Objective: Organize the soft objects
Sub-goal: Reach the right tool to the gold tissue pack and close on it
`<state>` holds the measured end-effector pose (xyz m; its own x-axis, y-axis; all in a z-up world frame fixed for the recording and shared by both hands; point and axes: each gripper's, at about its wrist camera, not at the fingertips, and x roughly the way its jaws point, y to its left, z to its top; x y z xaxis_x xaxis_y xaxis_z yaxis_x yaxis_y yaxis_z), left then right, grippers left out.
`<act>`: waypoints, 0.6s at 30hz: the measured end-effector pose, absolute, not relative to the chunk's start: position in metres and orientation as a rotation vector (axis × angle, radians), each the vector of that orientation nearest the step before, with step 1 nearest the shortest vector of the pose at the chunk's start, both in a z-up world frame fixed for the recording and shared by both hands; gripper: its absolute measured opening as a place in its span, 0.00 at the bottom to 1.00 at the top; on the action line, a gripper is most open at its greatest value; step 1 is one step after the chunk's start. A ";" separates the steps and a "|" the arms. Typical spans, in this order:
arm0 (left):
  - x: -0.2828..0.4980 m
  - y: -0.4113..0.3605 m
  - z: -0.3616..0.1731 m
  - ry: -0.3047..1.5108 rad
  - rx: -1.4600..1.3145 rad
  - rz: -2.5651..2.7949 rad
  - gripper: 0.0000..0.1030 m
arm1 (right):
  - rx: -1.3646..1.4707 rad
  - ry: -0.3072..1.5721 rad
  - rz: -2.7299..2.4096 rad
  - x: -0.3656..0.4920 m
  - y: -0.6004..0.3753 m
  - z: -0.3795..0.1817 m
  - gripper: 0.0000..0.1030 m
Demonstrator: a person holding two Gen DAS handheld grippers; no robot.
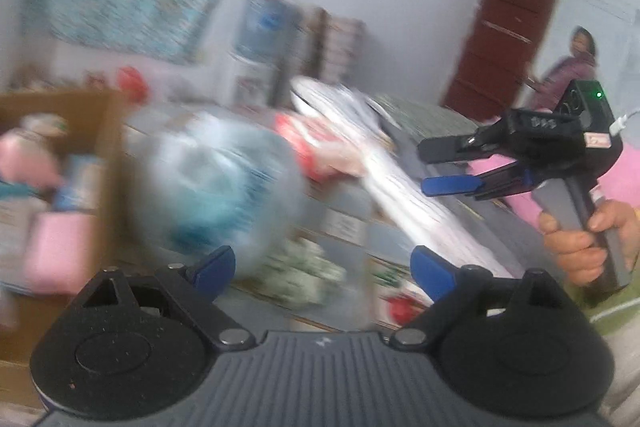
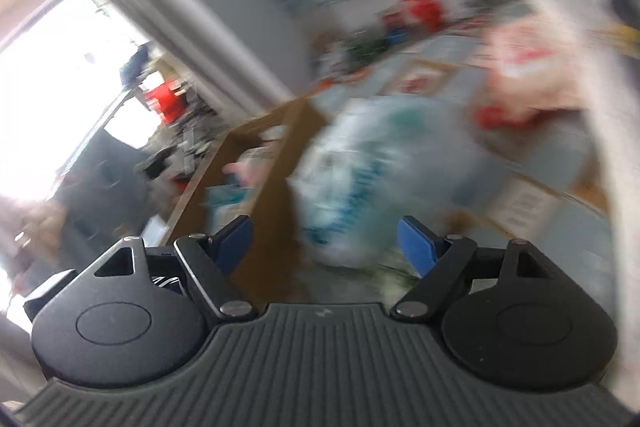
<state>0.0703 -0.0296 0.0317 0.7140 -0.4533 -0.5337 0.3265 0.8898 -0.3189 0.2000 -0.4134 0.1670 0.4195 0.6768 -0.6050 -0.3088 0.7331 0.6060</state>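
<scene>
Step in hand, as judged: between placements, both grippers empty and a soft item to be picked next.

Left gripper [image 1: 324, 267]: blue fingers spread wide, nothing between them. Just ahead of the left finger, a rounded clear-plastic bundle [image 1: 216, 183], crinkly, pale blue and white inside, blurred. Left of that finger, a brown cardboard box [image 1: 108, 131], open-topped, already holding pink soft pieces [image 1: 52, 251].

Right gripper [image 2: 324, 239]: fingers apart, holding nothing; the same bundle lies ahead between them, the box ahead of the left finger.

Beyond the bundle: a red-and-pink soft bag [image 1: 320, 147] and a long white wrapped roll [image 1: 408, 203].

Next move, as judged: close on the bundle's slack plastic, lift it over the box wall.
</scene>
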 end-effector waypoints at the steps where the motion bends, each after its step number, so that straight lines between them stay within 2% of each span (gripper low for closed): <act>1: 0.073 -0.043 0.026 0.658 -0.208 -0.456 0.93 | 0.432 0.955 0.607 0.195 -0.424 0.160 0.78; 4: 0.080 -0.076 0.006 0.705 -0.178 -0.525 0.92 | 0.424 0.981 0.515 0.186 -0.453 0.137 0.78; 8: 0.081 -0.115 -0.019 0.732 -0.108 -0.597 0.91 | 0.402 1.033 0.477 0.179 -0.470 0.103 0.72; 10: 0.088 -0.133 -0.032 0.749 -0.046 -0.611 0.87 | 0.381 1.045 0.459 0.179 -0.474 0.091 0.67; 12: 0.092 -0.147 -0.042 0.773 0.011 -0.620 0.79 | 0.352 1.064 0.442 0.182 -0.480 0.081 0.55; 18: 0.096 -0.170 -0.057 0.778 0.077 -0.674 0.77 | 0.220 1.115 0.396 0.189 -0.473 0.061 0.44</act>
